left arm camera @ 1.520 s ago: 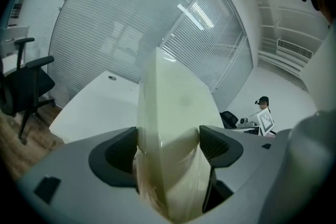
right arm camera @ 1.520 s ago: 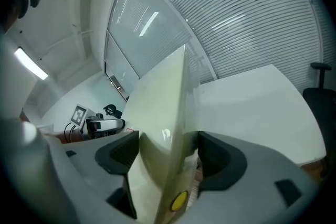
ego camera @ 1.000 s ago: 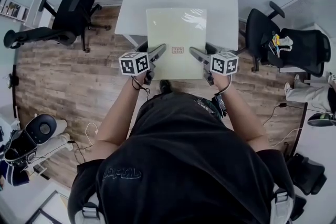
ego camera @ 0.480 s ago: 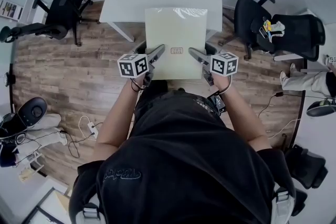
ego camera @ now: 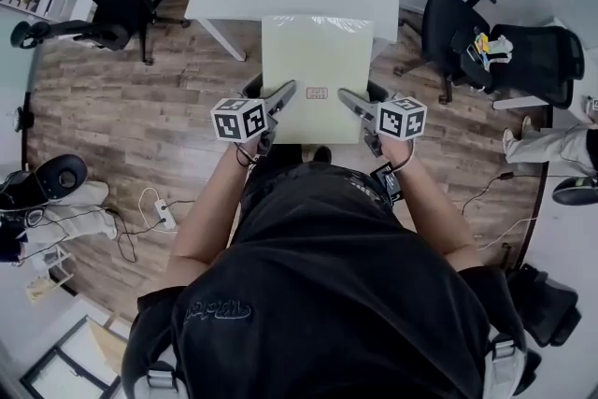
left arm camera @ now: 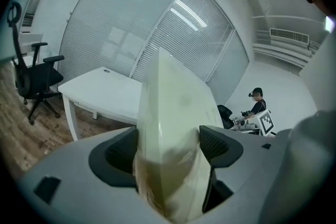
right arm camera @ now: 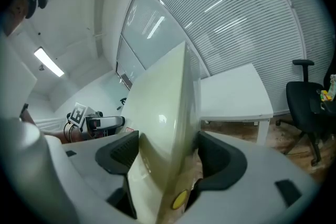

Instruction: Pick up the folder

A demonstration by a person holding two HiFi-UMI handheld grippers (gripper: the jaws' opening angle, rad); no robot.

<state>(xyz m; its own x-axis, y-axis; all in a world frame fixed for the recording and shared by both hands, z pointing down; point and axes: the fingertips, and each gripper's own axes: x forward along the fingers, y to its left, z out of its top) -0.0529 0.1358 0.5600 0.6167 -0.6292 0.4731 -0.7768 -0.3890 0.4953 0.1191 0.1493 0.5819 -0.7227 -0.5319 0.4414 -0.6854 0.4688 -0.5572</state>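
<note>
Pale-green folder (ego camera: 316, 51), small red label (ego camera: 317, 93), unreadable

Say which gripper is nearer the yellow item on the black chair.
Right. The right gripper clamps the folder on the edge toward the yellow item; the left gripper clamps the opposite edge.

No txt legible anywhere. Small red-printed label (ego camera: 317, 93) on folder (ego camera: 316, 51), btw left tool (ego camera: 284, 92) & right tool (ego camera: 348, 96): too small to read. Left cube (ego camera: 241, 120) & right cube (ego camera: 401, 118) carry b/w square markers, patterns only, no letters. Shirt print (ego camera: 217, 310), behind both tools: can't make out.
</note>
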